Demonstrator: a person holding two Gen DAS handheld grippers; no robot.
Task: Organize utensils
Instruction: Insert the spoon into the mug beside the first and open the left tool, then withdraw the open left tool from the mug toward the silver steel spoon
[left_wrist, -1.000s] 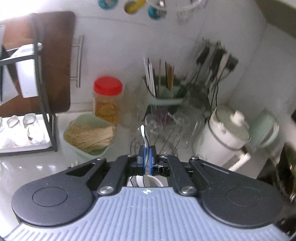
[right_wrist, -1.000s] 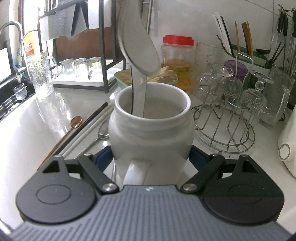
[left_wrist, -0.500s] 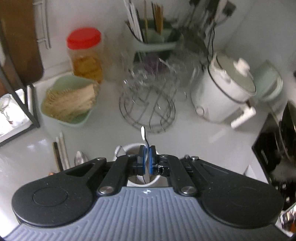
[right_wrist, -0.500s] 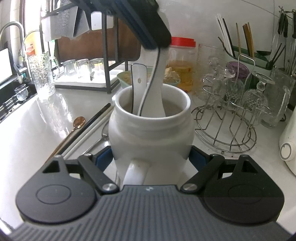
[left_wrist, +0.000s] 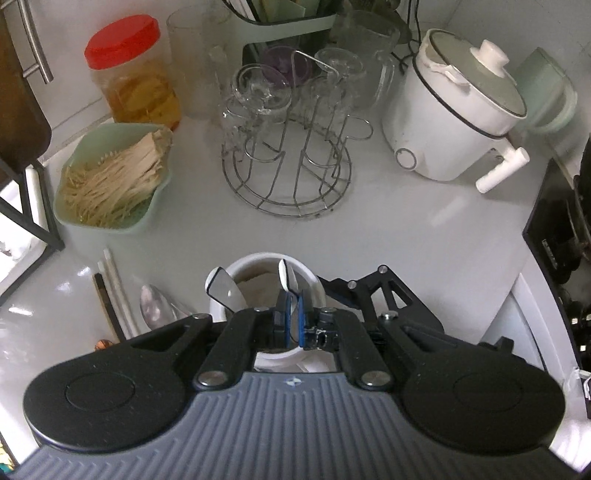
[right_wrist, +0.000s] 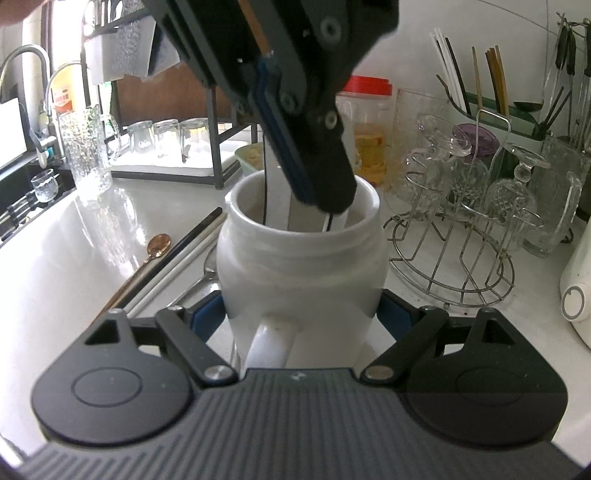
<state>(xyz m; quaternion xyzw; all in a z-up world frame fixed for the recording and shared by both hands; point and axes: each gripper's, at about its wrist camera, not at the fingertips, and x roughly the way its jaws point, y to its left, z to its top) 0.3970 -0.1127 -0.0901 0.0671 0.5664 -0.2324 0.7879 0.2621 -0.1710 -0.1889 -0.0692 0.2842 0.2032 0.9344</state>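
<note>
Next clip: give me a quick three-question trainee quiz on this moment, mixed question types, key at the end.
1. True or false: the right gripper clamps the white jar by its sides.
2. Multiple choice: the left gripper holds a white spoon
A. over the wire rack
B. inside the jar's mouth
C. flat on the counter
3. Fill in: left of the jar on the counter lie chopsticks and a copper-coloured ____.

Key: 1 true; 2 B; 3 spoon.
</note>
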